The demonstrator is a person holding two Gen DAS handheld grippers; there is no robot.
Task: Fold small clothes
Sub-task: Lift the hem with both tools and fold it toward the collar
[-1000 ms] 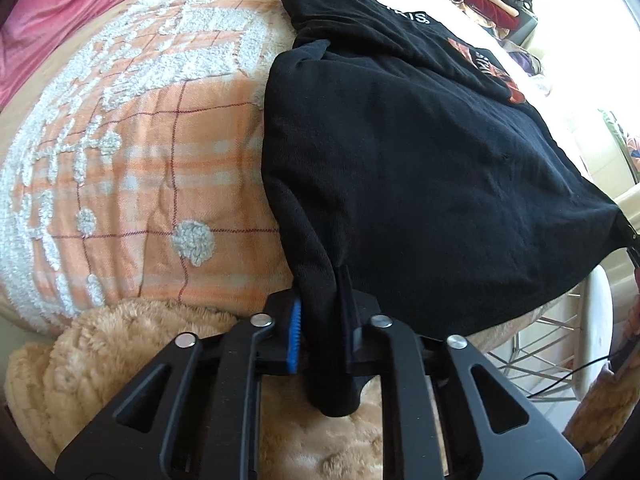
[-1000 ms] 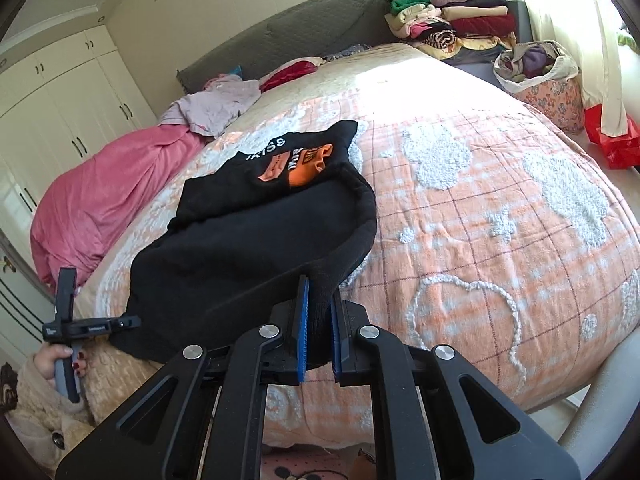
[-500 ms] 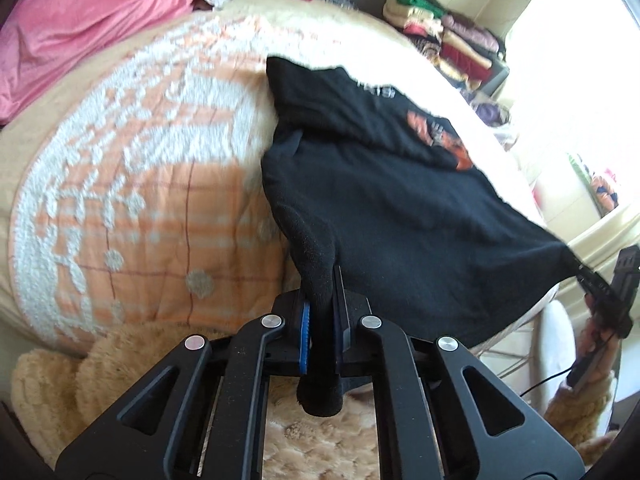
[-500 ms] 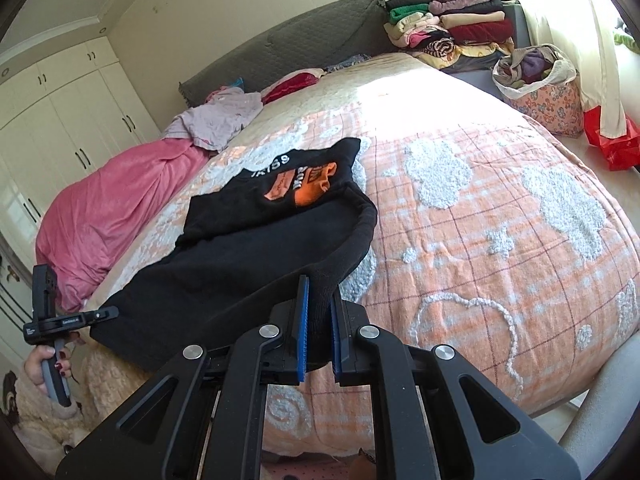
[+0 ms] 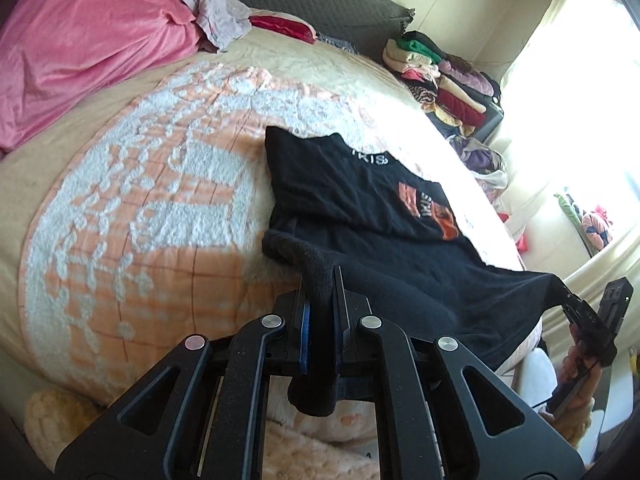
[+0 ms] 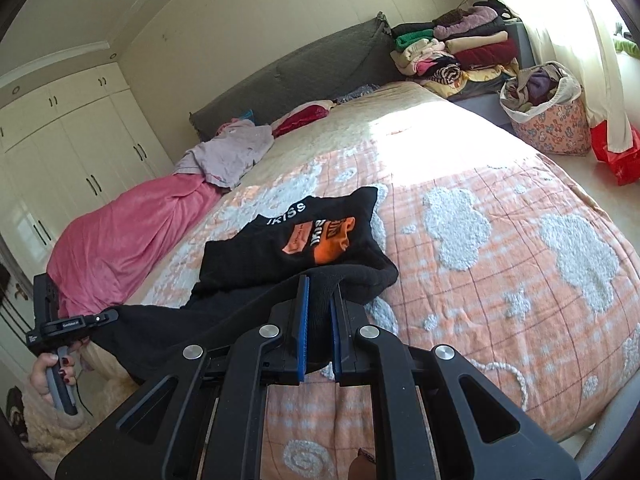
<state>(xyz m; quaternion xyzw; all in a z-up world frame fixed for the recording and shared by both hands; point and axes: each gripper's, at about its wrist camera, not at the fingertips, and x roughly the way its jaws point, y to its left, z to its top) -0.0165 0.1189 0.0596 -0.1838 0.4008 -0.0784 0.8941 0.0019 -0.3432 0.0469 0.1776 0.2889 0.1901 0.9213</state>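
A small black garment (image 5: pixel 360 208) with white lettering and an orange print lies on the orange and white bedspread (image 5: pixel 140 208); it also shows in the right wrist view (image 6: pixel 296 248). My left gripper (image 5: pixel 321 312) is shut on one near corner of its hem. My right gripper (image 6: pixel 318 312) is shut on the other near corner. The near edge hangs stretched between the two grippers above the bed's edge. The right gripper also shows at the far right of the left wrist view (image 5: pixel 576 312), the left gripper at the far left of the right wrist view (image 6: pixel 100 318).
A pink blanket (image 5: pixel 80 44) and a lilac garment (image 6: pixel 232 152) lie near the grey headboard (image 6: pixel 300 68). Folded clothes are stacked (image 6: pixel 456 56) beside the bed, with a flowered basket (image 6: pixel 548 116) on the floor. White wardrobes (image 6: pixel 60 148) stand at the left.
Both grippers have lifted and pulled back from the bed with the hem held. The garment's near half has risen and stretched between them.
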